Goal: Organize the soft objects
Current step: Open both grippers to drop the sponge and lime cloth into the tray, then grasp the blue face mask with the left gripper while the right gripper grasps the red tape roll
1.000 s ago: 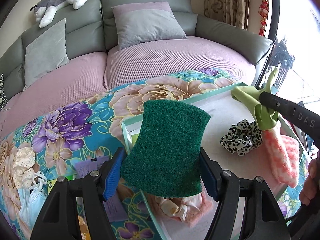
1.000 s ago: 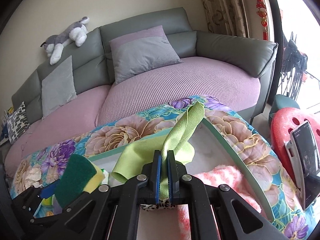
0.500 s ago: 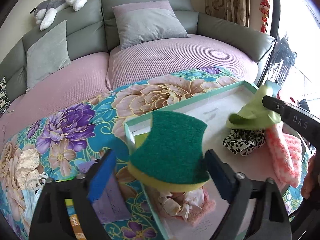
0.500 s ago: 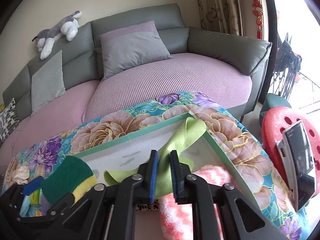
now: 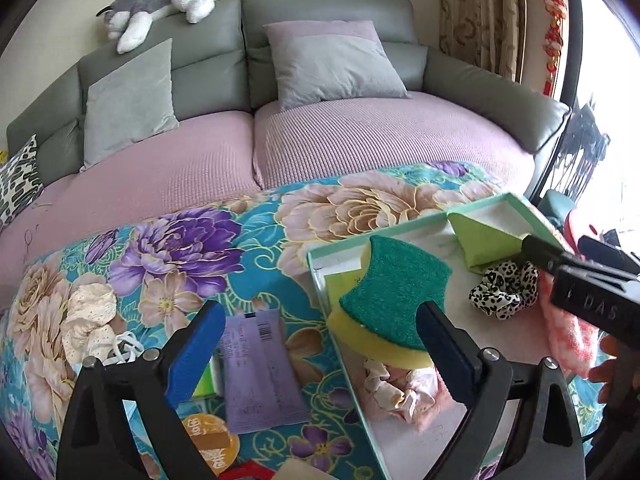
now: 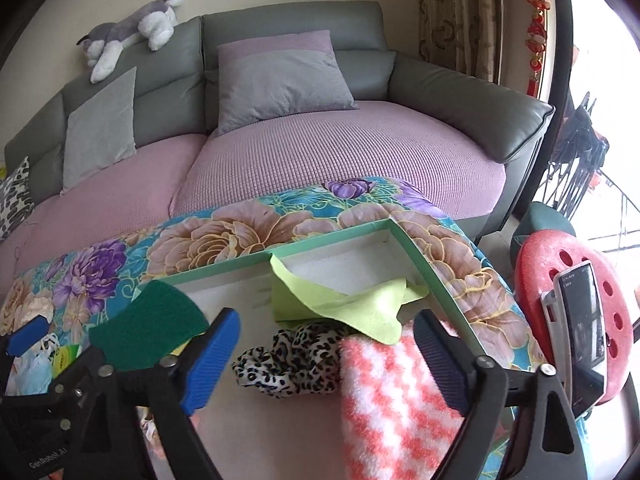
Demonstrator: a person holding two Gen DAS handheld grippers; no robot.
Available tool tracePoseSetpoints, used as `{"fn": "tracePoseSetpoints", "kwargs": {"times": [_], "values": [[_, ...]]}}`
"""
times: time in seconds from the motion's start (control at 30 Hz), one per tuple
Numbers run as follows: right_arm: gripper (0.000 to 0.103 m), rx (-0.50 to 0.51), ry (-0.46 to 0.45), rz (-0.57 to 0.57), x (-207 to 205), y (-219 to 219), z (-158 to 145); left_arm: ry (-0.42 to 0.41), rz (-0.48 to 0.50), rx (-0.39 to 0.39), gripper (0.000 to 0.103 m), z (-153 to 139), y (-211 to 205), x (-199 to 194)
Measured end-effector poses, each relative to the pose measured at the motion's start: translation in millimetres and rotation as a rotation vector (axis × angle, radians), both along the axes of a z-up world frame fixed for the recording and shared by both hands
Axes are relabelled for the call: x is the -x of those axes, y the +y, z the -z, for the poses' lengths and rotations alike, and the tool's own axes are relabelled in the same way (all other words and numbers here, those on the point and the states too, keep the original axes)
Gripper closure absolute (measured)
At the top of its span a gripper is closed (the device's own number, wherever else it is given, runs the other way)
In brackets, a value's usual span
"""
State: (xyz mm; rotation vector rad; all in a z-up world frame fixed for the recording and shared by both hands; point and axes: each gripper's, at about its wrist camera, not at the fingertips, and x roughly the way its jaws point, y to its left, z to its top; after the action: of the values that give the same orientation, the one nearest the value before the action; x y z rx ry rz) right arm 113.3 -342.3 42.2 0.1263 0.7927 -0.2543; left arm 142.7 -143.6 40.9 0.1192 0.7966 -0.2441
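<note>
Both claws are opening, nothing between them: left gripper [image 5: 320, 344], right gripper [image 6: 326, 354]. Left view alone shows the purple packet [image 5: 258, 364]; right view alone the phone [image 6: 582, 340]. Beyond, sponge [image 5: 394, 300] and green cloth [image 6: 344, 300] lie in the tray [image 6: 436, 280].

Grey sofa [image 5: 320, 12] with mauve seat covers along back wall. Husky plush toy [image 5: 160, 0] lying on sofa backrest. Two grey cushions [image 5: 336, 64] leaning against backrest; black-and-white patterned cushion [image 5: 18, 180] at far left. Patterned curtain [image 5: 476, 12] right of sofa, red hanging ornament [image 5: 554, 24] beside it. Red perforated stool [image 6: 560, 300] at right, phone [image 6: 582, 332] propped against it. Floral cloth [image 5: 180, 256] spread over counter.
</note>
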Motion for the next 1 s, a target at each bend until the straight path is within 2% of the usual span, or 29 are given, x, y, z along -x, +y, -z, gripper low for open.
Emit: {"fn": "tracePoseSetpoints", "kwargs": {"times": [0.03,0.23,0.43,0.57,0.73,1.0], "values": [[0.000,0.004,0.003,0.002,1.1,2.3,-1.1,-0.002,-0.004,0.004,0.006,-1.7,2.6,1.4],[0.000,0.012,0.016,-0.014,9.5,18.7,-5.8,0.008,-0.102,0.027,0.006,0.1,32.2,3.2],[0.000,0.020,0.043,-0.055,17.0,43.3,-1.8,0.039,-0.224,0.013,0.006,12.4,75.3,8.4],[0.000,0.015,0.054,-0.087,24.6,62.8,1.9,0.047,-0.307,-0.023,0.006,17.8,106.1,18.6],[0.000,0.001,0.066,-0.124,33.0,88.2,9.0,0.051,-0.376,-0.020,0.006,19.6,139.3,32.5],[0.000,-0.036,0.059,-0.173,44.1,121.2,10.6,0.061,-0.432,-0.012,0.006,19.6,172.6,52.6]]}}
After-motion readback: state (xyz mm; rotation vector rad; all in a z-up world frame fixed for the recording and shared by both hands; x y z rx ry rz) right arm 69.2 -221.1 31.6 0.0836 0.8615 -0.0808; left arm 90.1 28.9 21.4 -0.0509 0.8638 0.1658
